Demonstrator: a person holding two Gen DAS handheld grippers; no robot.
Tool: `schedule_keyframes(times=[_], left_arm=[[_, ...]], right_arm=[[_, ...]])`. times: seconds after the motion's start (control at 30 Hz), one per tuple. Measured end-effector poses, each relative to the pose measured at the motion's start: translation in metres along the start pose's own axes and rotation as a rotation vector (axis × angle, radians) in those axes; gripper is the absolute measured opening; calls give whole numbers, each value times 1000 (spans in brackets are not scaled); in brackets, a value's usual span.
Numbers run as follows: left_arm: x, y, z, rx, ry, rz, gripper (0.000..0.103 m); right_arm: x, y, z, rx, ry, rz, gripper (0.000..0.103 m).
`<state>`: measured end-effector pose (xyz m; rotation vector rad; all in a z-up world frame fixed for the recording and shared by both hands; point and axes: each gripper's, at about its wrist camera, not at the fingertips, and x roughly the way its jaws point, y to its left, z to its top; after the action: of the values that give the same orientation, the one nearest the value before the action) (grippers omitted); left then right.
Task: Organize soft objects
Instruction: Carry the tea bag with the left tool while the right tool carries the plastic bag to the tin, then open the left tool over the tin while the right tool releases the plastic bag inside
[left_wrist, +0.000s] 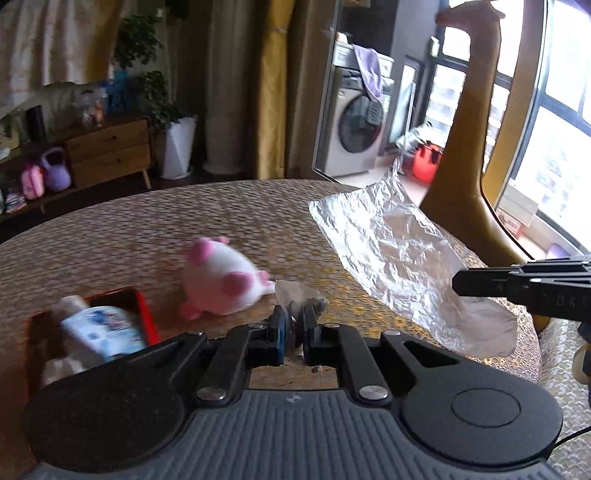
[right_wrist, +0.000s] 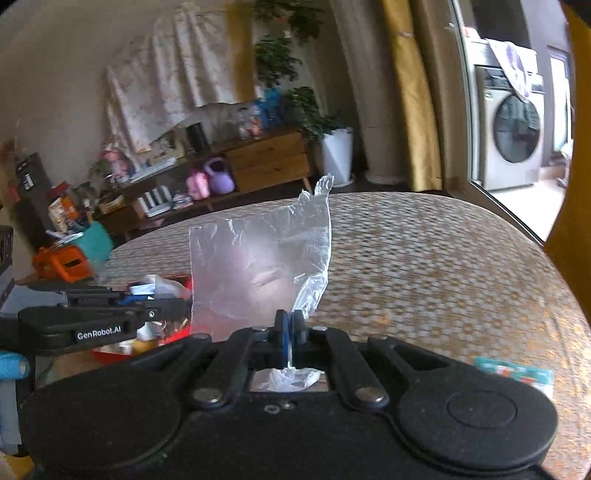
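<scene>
Fig.: both my claws over the round table w/ woven tan-and-gold checked cover (left_wrist: 110, 236), seen from each wrist cam. My left claw (left_wrist: 294, 325) is pressed nearly together on a small crumpled scrap of clear plastic wrapper w/ dark bits inside (left_wrist: 301, 297); the scrap sticks up btwn the blue-padded fingers (left_wrist: 279, 328) and just above their tips. Just beyond the left claw, slightly to its left, lies the white-and-pink round plush toy (left_wrist: 225, 282), resting on the cover, blurred. Left of the plush, near the table edge, sits the red shallow tray (left_wrist: 146, 314); inside it a white-and-blue printed soft pack (left_wrist: 105, 330) lies tilted among pale items I cannot id. My right claw (right_wrist: 289, 332) is shut tight, pinching the lower edge of a crinkled translucent silvery plastic sheet (right_wrist: 258, 266); the sheet stands up in front of the claw, and a wad of it shows behind the fingers, inside the claw frame. In the left wrist view the same sheet spreads wide over the right part of the table, w/ my right claw's black fingers entering from the right edge over its near end. In the right wrist view my left claw shows at left, over the red tray. A teal-and-white printed flat packet (right_wrist: 517, 373) lies on the cover at lower right, well apart from the sheet.
</scene>
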<state>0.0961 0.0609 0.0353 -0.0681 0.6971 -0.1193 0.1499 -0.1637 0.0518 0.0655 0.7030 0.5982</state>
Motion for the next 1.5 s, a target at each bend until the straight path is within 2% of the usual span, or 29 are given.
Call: schedule_keyframes(times=[0.27, 0.47, 0.7, 0.9, 1.13, 1.5], left_arm=[[-42, 60, -10, -42, -37, 70, 9], [-56, 105, -19, -84, -45, 123, 9], [-50, 148, -33, -127, -41, 189, 9], [-42, 185, -43, -173, -25, 226, 9], [-20, 200, -61, -181, 33, 225, 9], [17, 201, -81, -172, 129, 181, 9]], right_arm=[[23, 72, 3, -69, 2, 76, 1], [53, 116, 5, -103, 29, 110, 1], [100, 162, -2, -156, 90, 107, 1], [148, 186, -15, -191, 171, 88, 1], [187, 202, -30, -213, 242, 92, 1], [215, 212, -40, -271, 289, 66, 1]])
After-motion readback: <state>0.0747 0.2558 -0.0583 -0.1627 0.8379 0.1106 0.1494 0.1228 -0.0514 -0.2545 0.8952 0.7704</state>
